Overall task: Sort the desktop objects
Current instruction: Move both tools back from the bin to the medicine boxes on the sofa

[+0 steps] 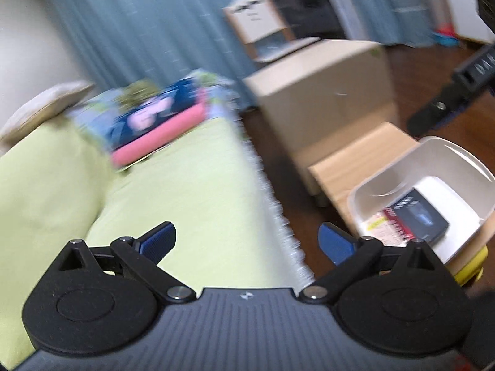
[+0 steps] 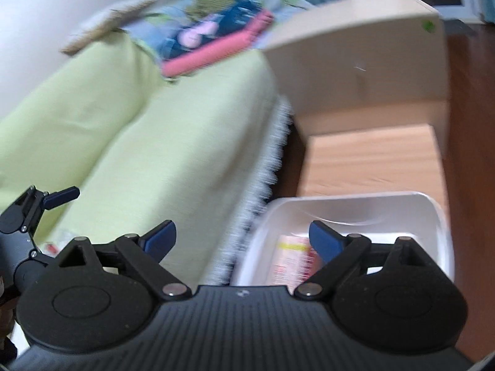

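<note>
A white plastic bin (image 1: 445,160) sits on a light wooden table (image 1: 349,160). It holds a dark box (image 1: 420,216) and a red and yellow packet (image 1: 386,228). The bin also shows in the right wrist view (image 2: 355,207) with the packet (image 2: 294,256) inside. My left gripper (image 1: 247,241) is open and empty, over the sofa's edge left of the bin. My right gripper (image 2: 243,238) is open and empty, just above the bin's near rim. The left gripper also shows at the far left of the right wrist view (image 2: 46,204). Both views are blurred.
A lime green sofa (image 1: 173,185) fills the left, with a fringed white cover edge (image 1: 278,210). A pink and blue stack of cloth (image 1: 161,120) lies on it. A beige cabinet (image 1: 328,92) stands behind the table. The floor (image 1: 411,71) is dark wood.
</note>
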The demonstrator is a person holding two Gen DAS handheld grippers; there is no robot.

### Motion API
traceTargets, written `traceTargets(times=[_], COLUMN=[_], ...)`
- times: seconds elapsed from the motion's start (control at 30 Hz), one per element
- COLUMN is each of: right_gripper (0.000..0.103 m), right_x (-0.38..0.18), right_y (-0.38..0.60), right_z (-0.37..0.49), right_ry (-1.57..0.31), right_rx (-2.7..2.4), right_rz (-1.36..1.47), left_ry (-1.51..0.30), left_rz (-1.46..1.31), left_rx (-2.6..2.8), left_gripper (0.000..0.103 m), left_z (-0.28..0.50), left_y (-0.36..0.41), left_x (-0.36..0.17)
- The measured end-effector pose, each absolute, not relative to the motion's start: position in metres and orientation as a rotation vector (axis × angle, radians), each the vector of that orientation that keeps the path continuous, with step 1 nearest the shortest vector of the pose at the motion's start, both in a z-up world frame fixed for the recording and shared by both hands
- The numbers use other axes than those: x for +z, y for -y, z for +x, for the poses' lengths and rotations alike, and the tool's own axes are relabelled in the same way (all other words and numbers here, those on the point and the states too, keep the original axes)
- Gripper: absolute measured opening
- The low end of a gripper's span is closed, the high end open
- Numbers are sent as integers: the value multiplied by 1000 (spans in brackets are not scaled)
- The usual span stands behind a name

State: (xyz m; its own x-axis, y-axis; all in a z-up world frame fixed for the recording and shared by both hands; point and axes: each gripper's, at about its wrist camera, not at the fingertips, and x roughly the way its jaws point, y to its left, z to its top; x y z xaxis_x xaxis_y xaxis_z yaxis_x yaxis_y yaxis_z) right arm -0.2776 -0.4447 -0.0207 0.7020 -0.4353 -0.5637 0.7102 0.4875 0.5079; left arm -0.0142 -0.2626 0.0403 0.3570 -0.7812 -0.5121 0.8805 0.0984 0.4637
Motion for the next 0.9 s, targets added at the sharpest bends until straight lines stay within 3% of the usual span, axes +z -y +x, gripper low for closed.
traceTargets(times=[0.23,0.43,0.63,0.7,0.9], right_gripper=[92,92,92,92,92], right_x=[19,34,26,23,17], right_y=[395,346,314,306,299], right_z=[-208,-134,-59,-39,-6], right_ry=[-366,-390,-425,-442,-454], right_rx=[-511,-326,-186,-145,-64], right_rz=[701,585,511,478,482], left_ry=[-260,-389,-484,-510,-561], left_rz=[697,565,535,516,511], left_rx=[-951,-756,-667,-672,-739], left_gripper=[100,99,90,82,81], left_z=[51,97,134,143,153], left_y=[151,71,42,40,52], left_x=[78,77,58,52,30])
